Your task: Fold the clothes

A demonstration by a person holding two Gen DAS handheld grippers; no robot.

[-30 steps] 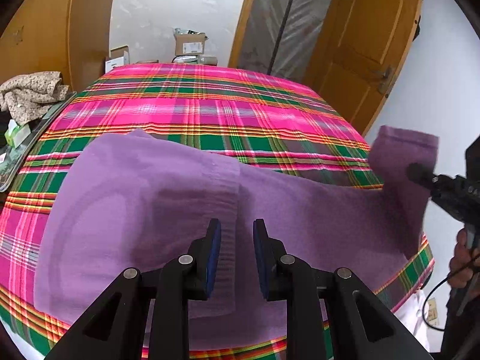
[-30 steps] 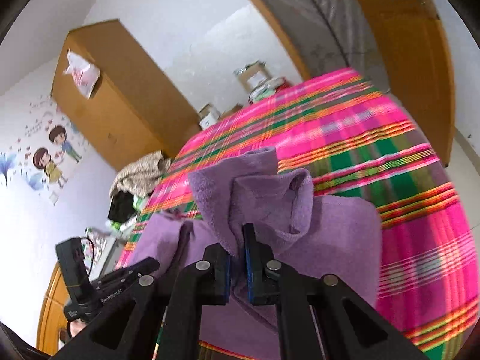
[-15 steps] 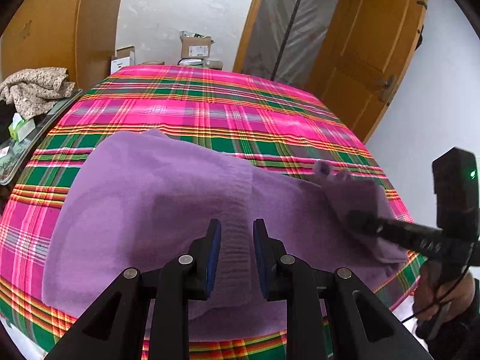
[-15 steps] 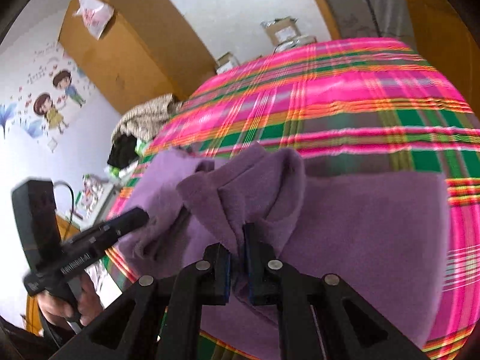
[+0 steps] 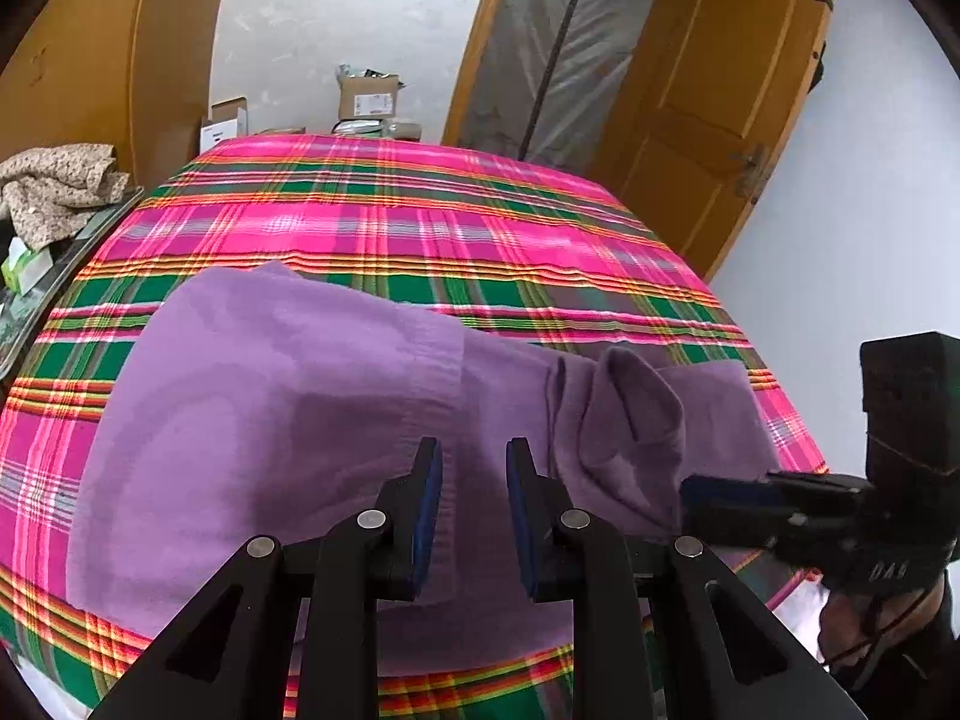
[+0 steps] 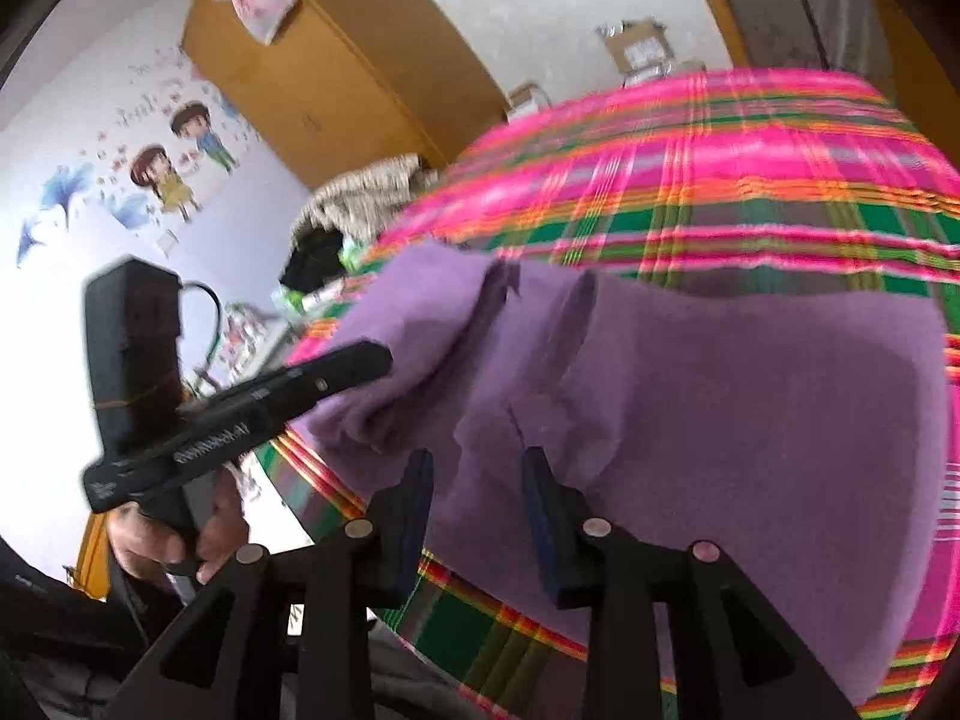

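A purple garment (image 5: 288, 396) lies spread on the pink and green plaid bed cover (image 5: 420, 228). Its right sleeve (image 5: 624, 420) sits bunched and folded inward over the body. My left gripper (image 5: 468, 450) hovers over the garment's near middle, jaws a narrow gap apart, pinching nothing. In the right wrist view my right gripper (image 6: 477, 462) is opening just above the garment (image 6: 720, 396); the cloth lies under the jaws, not pressed by the pads. The right gripper's tip (image 5: 708, 498) shows beside the bunched sleeve. The left gripper (image 6: 372, 360) reaches in from the left.
A beige cloth pile (image 5: 54, 180) lies left of the bed. Cardboard boxes (image 5: 366, 96) stand against the far wall, and a wooden door (image 5: 720, 90) stands at the right. A wardrobe (image 6: 336, 60) rises behind. A hand (image 6: 174, 534) holds the left gripper's handle.
The right gripper carried the raised sleeve inward and down onto the garment, then parted its jaws, leaving the sleeve bunched there. The left gripper barely moved.
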